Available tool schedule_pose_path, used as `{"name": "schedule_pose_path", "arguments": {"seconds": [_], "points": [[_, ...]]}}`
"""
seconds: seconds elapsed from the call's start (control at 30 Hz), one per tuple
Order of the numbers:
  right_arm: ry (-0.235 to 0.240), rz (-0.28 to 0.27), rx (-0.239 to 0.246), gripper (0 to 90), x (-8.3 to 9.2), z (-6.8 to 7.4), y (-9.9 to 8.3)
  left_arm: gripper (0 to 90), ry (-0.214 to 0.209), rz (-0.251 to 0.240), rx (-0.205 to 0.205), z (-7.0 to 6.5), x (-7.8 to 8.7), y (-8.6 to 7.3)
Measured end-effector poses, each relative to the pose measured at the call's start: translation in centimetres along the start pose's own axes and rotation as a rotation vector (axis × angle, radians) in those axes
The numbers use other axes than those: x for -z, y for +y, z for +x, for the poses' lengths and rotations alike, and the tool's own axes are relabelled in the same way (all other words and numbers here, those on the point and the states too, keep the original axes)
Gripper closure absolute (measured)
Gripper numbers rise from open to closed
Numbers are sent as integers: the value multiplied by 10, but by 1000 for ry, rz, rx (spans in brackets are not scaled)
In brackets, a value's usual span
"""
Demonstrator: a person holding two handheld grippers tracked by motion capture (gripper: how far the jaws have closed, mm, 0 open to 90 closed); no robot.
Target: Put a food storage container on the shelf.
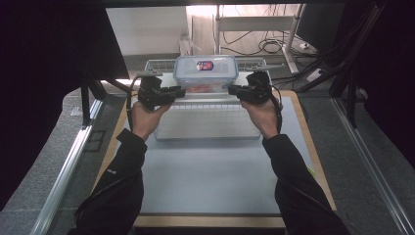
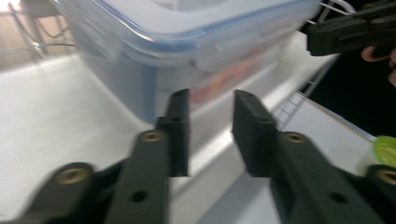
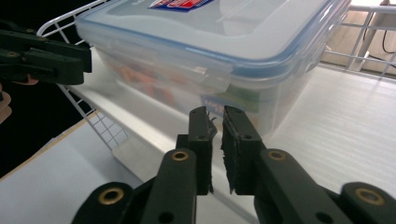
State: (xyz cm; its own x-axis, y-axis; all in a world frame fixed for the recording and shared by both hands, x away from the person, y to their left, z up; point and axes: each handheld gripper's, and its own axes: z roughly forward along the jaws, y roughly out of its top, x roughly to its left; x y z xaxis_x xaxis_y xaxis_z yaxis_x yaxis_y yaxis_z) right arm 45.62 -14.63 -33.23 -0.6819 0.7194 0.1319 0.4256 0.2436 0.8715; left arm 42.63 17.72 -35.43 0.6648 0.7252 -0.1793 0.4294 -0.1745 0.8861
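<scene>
A clear plastic box (image 1: 205, 73) with a blue-rimmed lid and a red-and-blue label stands at the back of a white wire rack (image 1: 205, 125). Orange contents show through its wall. My left gripper (image 1: 182, 91) points at the box's left end, and my right gripper (image 1: 231, 89) points at its right end. In the left gripper view the jaws (image 2: 211, 95) stand apart with nothing between them, just short of the box (image 2: 187, 42). In the right gripper view the jaws (image 3: 215, 111) keep a narrow gap, nothing in it, below the lid's side flap (image 3: 208, 74).
The rack rests on a blue-grey mat (image 1: 215, 171) with a wooden border. A small green object (image 2: 385, 149) lies at the mat's right edge. A metal rail (image 1: 68, 166) runs along the left side. Cables and a shelf frame lie behind the table.
</scene>
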Motion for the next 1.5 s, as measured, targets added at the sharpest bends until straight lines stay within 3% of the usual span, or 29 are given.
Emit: {"name": "schedule_pose_path", "arguments": {"seconds": [0.33,0.73,0.87,1.0,1.1,1.5], "points": [[6,23,77,510,15,11,-18,383,-11,28,-83,-25,7,-21],[9,57,154,289,36,23,-43,151,-20,52,-171,-54,24,-46],[1,65,184,226,43,26,-52,126,-26,72,-181,-59,25,-58],[13,75,184,169,46,28,-63,103,-42,96,-178,-63,25,-69],[10,79,186,143,48,29,-70,81,-31,111,-190,-67,27,-76],[16,70,167,82,64,37,-99,38,-10,75,-212,-81,38,-108]]}}
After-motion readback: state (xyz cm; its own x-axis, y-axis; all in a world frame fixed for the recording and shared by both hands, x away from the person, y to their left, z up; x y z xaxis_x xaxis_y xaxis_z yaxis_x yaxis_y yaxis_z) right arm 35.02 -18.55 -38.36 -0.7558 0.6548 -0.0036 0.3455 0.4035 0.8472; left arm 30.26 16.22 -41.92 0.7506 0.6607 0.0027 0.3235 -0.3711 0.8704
